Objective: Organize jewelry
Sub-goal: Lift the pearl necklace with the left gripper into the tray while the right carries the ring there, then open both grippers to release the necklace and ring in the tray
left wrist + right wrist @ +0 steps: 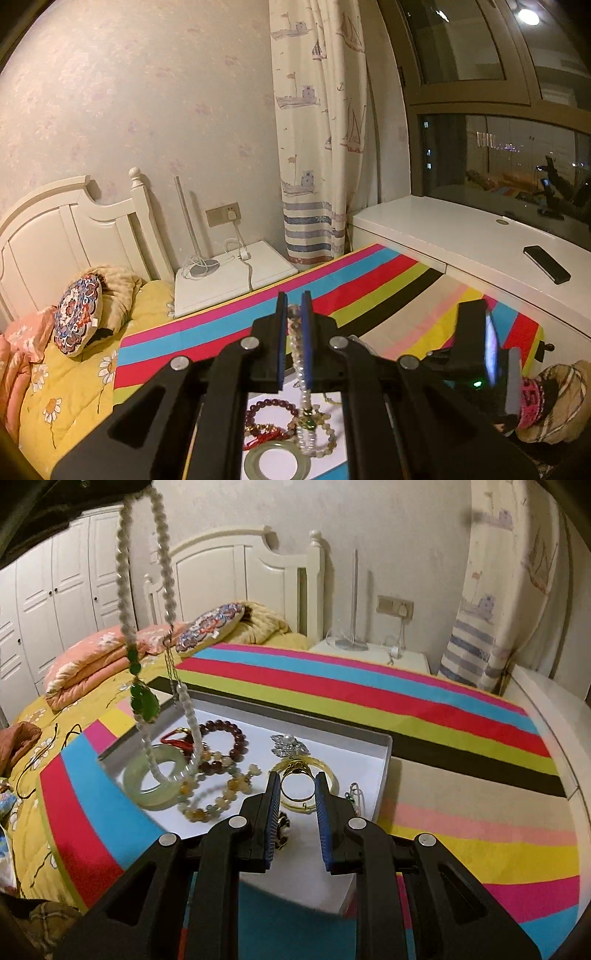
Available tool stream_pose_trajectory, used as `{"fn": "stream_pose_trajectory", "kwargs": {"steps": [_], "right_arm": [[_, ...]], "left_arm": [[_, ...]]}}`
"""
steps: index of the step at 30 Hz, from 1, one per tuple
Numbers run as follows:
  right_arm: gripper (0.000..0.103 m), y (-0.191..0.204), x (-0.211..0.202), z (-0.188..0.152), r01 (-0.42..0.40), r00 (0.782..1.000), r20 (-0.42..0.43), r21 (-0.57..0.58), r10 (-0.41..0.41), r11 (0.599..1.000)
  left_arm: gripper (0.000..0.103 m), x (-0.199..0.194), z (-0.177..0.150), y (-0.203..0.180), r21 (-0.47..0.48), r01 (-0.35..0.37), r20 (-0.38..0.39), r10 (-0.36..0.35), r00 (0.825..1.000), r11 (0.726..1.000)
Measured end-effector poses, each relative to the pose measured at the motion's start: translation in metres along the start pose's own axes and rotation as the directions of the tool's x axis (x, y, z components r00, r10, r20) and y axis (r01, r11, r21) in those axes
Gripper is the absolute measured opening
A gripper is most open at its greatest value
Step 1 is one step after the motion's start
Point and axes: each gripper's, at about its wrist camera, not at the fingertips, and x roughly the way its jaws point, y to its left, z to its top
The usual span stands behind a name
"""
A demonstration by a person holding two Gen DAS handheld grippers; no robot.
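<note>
Right wrist view is showing the left gripper (294,325) pinching the pearl necklace (162,572), dangling at ten o'clock over the white tray (384,771), while the right gripper (295,805) is hovering half-open, empty, so lifting slowly should be freeing its snagged loop.

White tray (384,751) of jewelry on striped tabletop (369,690).

No readable text, label, brand, number or sign shows in either view. The cream curtain (317,122) at about twelve o'clock in the left wrist view carries only drawn boats and ships, with no lettering. The small white tag on the round patterned cushion (78,320) at about nine o'clock is too small to make out.
</note>
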Motion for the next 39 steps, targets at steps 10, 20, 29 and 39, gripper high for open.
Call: {"fn": "stream_pose_trajectory", "kwargs": {"steps": [10,20,29,39], "right_arm": [[0.019,0.001,0.043,0.005,0.016,0.993,-0.118,-0.007,-0.017,1.000],[0.030,-0.003,0.057,0.006,0.023,0.986,-0.164,0.026,-0.019,0.999],[0.041,-0.003,0.035,0.007,-0.010,0.994,-0.108,0.063,0.017,0.998],[0.049,0.012,-0.002,-0.006,-0.046,0.998,-0.047,0.039,0.048,0.998]], "left_arm": [[0.007,0.027,-0.020,-0.002,0.047,-0.090,-0.054,0.093,0.994,0.995],[0.016,0.102,-0.120,0.034,-0.019,-0.193,-0.300,0.178,0.937,0.981],[0.068,0.094,-0.143,0.044,-0.033,-0.229,-0.294,0.210,0.932,0.973],[0.080,0.089,-0.149,0.028,0.014,-0.241,-0.300,0.234,0.925,0.970]]}}
